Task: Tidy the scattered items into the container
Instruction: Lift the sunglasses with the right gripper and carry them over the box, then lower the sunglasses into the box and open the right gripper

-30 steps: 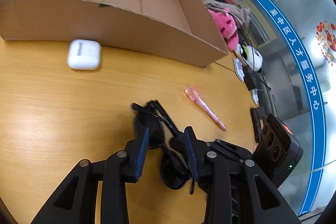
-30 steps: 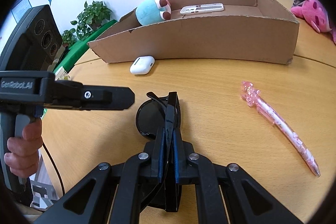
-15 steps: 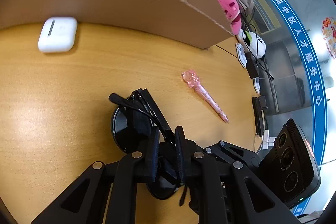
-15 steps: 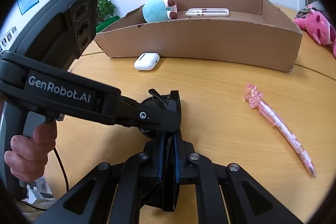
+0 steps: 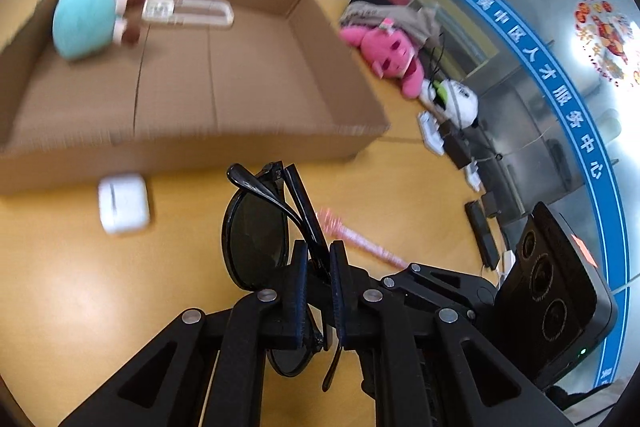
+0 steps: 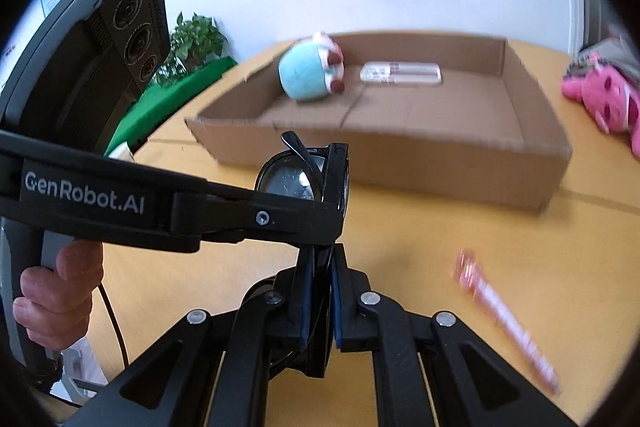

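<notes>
Both my left gripper and right gripper have their jaws clenched on the folded black sunglasses, held above the yellow wooden worktop, near the open brown cardboard box.

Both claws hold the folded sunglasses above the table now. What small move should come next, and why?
Probably carry the sunglasses forward over the near wall of the cardboard box. The left claw and right claw are both shut on them, and they look clear of the table. The box floor beside the teal plush and the phone case is bare.
</notes>
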`<state>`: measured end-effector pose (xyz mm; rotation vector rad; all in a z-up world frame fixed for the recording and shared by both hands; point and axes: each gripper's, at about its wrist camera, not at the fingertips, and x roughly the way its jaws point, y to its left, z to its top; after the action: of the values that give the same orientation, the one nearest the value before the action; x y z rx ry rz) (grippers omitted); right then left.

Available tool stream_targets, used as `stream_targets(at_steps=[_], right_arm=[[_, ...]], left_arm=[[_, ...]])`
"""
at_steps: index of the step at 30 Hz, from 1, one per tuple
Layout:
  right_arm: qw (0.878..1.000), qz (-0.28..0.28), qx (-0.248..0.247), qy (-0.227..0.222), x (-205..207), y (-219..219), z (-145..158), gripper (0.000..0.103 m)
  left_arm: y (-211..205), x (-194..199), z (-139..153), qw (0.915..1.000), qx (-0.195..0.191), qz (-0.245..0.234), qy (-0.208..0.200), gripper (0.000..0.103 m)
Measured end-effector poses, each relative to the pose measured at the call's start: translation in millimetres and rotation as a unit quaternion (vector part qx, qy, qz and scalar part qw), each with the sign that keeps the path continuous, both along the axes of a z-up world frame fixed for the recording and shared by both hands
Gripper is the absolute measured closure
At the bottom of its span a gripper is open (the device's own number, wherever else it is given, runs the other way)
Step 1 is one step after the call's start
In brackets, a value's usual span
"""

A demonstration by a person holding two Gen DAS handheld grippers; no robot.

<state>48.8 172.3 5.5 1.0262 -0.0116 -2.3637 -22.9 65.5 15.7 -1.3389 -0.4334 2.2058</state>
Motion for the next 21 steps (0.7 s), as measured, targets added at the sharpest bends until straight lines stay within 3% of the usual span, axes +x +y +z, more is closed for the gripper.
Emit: stream_targets(at_steps=[10,16,21], right_arm=[[0.998,0.009,-0.020,0.058,-60.2,-17.5,82.0,0.096],[0.997,0.005,-0.054,0.048,-118.5,-19.6,118.7,0.096],[0.997,-0.007,-0.062,0.034,-165.1,-7.5,135.8,0.096]], left_arm=[[-16.2,-60.9,84.6,0.9956,-0.021,-0.027,0.087,0.092],[-14.6,-110.6,122.1,0.9923,-0.033,-0.040,0.112,0.093],[0.7,-160.5,131.9,0.9919,-0.027,-0.057,0.110,0.093]])
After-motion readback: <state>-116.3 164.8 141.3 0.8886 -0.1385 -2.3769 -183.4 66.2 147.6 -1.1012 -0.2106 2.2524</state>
